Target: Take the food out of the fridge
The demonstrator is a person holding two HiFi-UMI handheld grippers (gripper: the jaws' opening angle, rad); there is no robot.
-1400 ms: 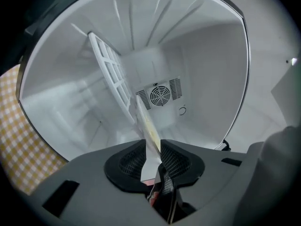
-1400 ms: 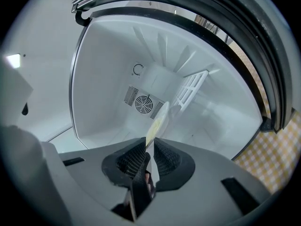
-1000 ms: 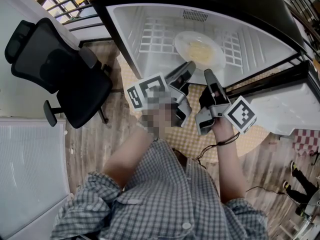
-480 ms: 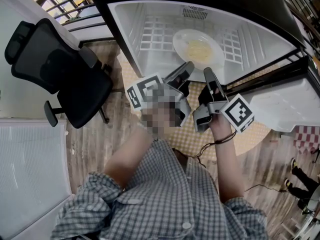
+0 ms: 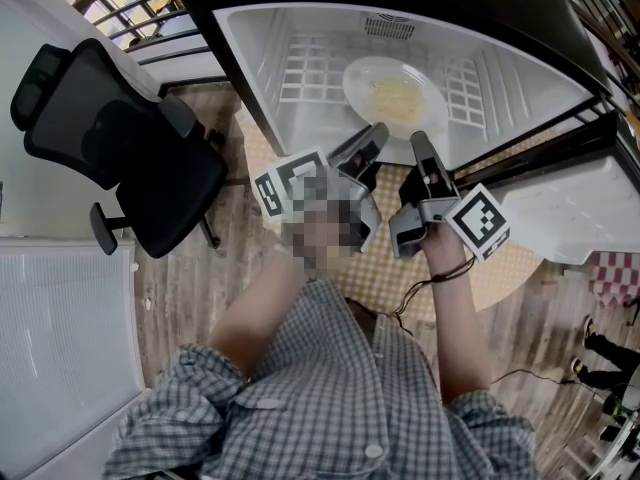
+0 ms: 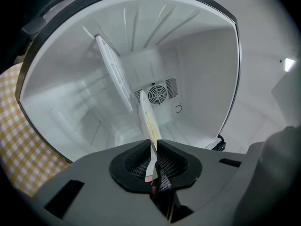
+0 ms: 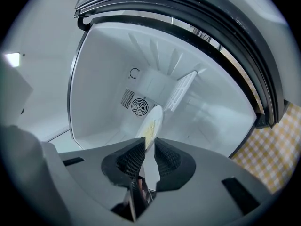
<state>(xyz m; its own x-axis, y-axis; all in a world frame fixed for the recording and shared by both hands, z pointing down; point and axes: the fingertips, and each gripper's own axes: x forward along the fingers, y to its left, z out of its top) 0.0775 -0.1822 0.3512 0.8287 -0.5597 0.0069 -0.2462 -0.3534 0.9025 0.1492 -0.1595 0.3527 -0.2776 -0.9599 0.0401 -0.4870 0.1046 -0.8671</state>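
One plate (image 5: 392, 93) of food in one fridge (image 5: 300, 38), two grippers at its rim: right gripper (image 5: 421, 148) pinching it, left gripper (image 5: 372, 140) jaws easing open, rim still pressed between them.

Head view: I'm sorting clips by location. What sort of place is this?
Probably an office or home room: a small open fridge holding a plate, wood-look flooring, and a black swivel chair beside it.
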